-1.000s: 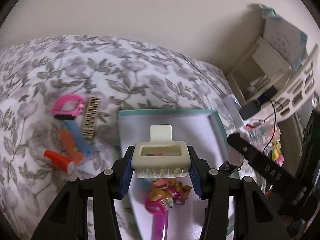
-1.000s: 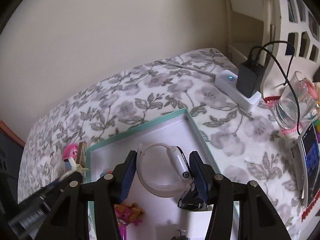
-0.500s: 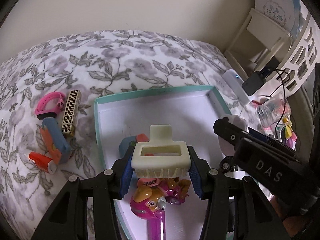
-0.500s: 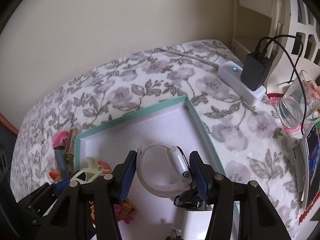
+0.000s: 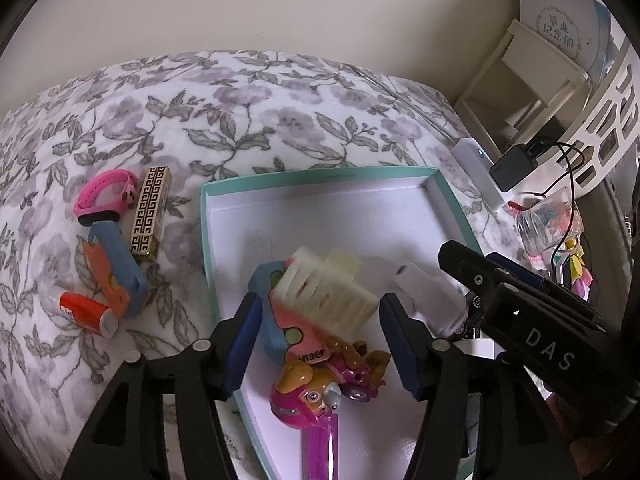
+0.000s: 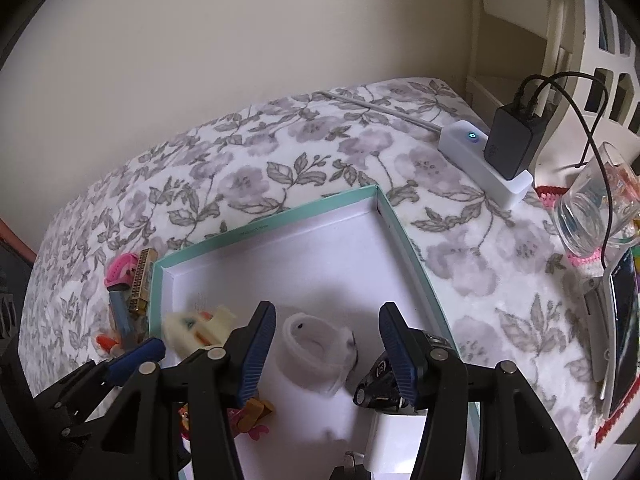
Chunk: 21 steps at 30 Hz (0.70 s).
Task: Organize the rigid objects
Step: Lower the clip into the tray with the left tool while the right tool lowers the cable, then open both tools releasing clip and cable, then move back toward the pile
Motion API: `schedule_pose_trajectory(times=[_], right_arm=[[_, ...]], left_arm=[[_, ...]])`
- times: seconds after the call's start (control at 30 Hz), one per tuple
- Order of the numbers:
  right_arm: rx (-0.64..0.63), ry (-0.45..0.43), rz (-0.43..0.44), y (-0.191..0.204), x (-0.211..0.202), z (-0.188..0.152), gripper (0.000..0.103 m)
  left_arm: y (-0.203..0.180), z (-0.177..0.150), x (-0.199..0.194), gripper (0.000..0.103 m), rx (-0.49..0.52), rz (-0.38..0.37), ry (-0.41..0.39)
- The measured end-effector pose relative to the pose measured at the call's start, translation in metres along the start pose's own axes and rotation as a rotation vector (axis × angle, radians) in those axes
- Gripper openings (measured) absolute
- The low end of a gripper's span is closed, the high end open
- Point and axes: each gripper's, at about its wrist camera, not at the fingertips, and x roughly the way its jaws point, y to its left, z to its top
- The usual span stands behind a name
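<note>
My left gripper (image 5: pixel 320 320) hangs over the teal-rimmed box (image 5: pixel 320 174) and its jaws are opening. The cream comb-like brush (image 5: pixel 326 288) lies tilted and blurred between them, free of both pads, on a blue and pink toy (image 5: pixel 270 322). A pink figure dispenser (image 5: pixel 316 396) lies just below. My right gripper (image 6: pixel 326 328) is over the same box (image 6: pixel 264 232). The white watch (image 6: pixel 318 354), blurred, sits low between its jaws with a gap on each side. In the right wrist view the brush (image 6: pixel 196 332) shows at left.
A pink band (image 5: pixel 104 200), a gold patterned bar (image 5: pixel 150 212), a blue and orange toy (image 5: pixel 116 272) and a red tube (image 5: pixel 86 314) lie on the floral cover left of the box. A black key fob (image 6: pixel 380 384) is inside it. Right: power strip (image 6: pixel 484 164), glass (image 6: pixel 592 208).
The left jaws have spread and the cream brush has tipped out of them onto the toys. The white watch has dropped from between the right pads. The left gripper came lower over the box.
</note>
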Motion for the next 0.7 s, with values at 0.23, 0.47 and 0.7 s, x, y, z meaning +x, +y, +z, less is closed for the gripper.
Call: schedule_pose_trajectory(times=[0.23,0.47,0.7], right_arm=[[0.017,-0.017,0.005,-0.002,-0.008,0.000,0.069],[-0.007,-0.041,0.002,0.007,-0.011,-0.004,0.081],[-0.079,-0.073,-0.023,0.030,-0.013,-0.011,0.094]], left_arm=[[0.013,0.002,-0.015,0.070,-0.042,-0.007,-0.025],[0.038,0.005,-0.031,0.071,-0.098,0.103,-0.062],[0.074,0.004,-0.051,0.090,-0.168,0.287,-0.112]])
